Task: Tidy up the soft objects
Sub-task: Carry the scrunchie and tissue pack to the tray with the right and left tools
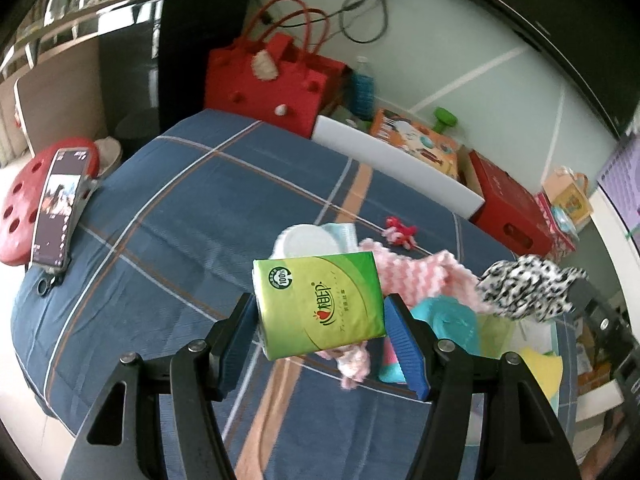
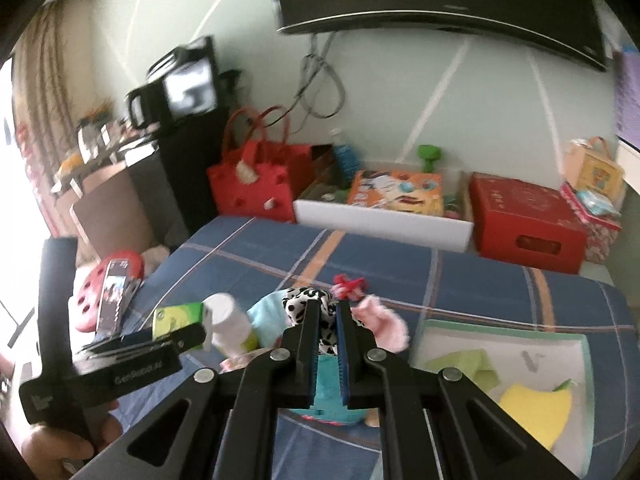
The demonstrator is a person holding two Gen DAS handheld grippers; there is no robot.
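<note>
My left gripper [image 1: 320, 312] is shut on a green tissue pack [image 1: 320, 304] and holds it above the blue plaid bed [image 1: 180, 216]. The pack also shows in the right wrist view [image 2: 178, 318]. My right gripper [image 2: 329, 312] is shut on a black-and-white patterned cloth [image 2: 306, 306], which shows lifted at the right in the left wrist view [image 1: 528, 286]. Below lie a pink knitted piece [image 1: 420, 270], a teal soft item [image 1: 448, 320], a white round pad [image 1: 306, 242] and a small red toy [image 1: 400, 232]. A shallow tray [image 2: 584, 344] holds a yellow cloth [image 2: 536, 408] and a green cloth [image 2: 464, 364].
A phone [image 1: 58, 212] leans on a red stool [image 1: 20, 216] at the bed's left edge. A red bag [image 1: 272, 80], a white drawer [image 1: 400, 164] with a colourful box, and a red crate [image 1: 512, 204] stand beyond the bed by the wall.
</note>
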